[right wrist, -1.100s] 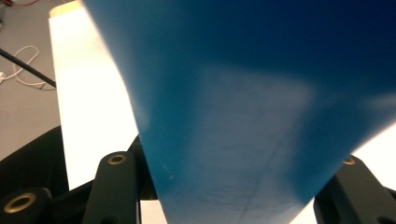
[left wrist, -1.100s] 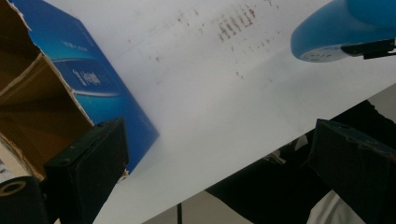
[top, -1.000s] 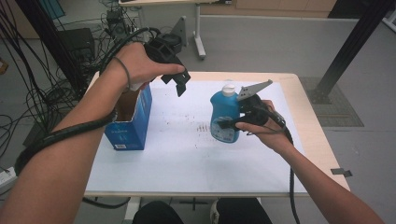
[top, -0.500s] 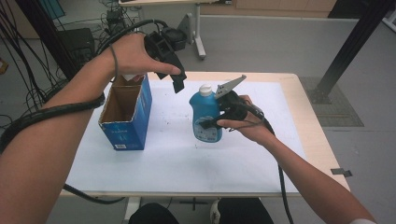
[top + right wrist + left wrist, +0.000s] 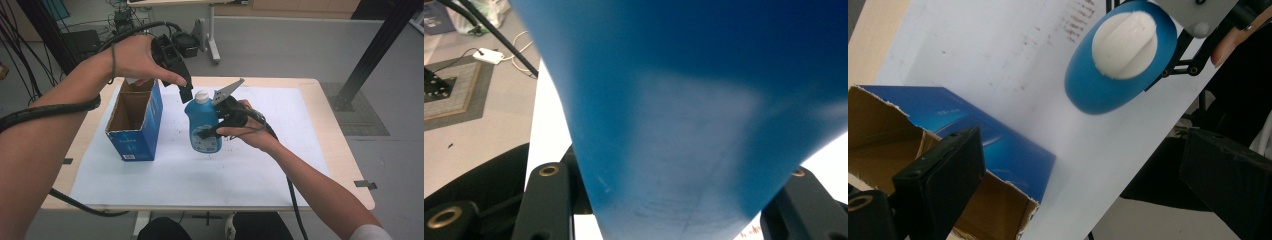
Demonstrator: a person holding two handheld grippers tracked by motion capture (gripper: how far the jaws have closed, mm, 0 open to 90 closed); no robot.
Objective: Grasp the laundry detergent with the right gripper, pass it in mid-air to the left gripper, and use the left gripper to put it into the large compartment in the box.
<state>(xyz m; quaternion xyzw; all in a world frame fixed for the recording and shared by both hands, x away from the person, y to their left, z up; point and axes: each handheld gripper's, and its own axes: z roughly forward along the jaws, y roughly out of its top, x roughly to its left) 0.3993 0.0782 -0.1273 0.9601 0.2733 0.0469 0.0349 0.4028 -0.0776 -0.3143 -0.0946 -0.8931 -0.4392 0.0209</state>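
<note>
One bottle (image 5: 203, 125) clamped in right hand-held gripper (image 5: 212, 131).

Open carton (image 5: 134, 121) stands at the left of the white sheet (image 5: 260, 170), mouth up, nothing lying over it, so the way in from above is free; my left gripper (image 5: 186, 92) hangs just above its far right corner, jaws wide apart. Blue bottle (image 5: 203, 126), clamped in my right gripper (image 5: 207, 134), blocks the strip just right of the carton; only a narrow gap of sheet lies between bottle and carton wall. Bottle cap (image 5: 201, 96) sits just beside my left jaws, tight quarters there. Near half of the sheet is bare; right half behind my right hand (image 5: 250, 131) is bare too, wide room for passing.
</note>
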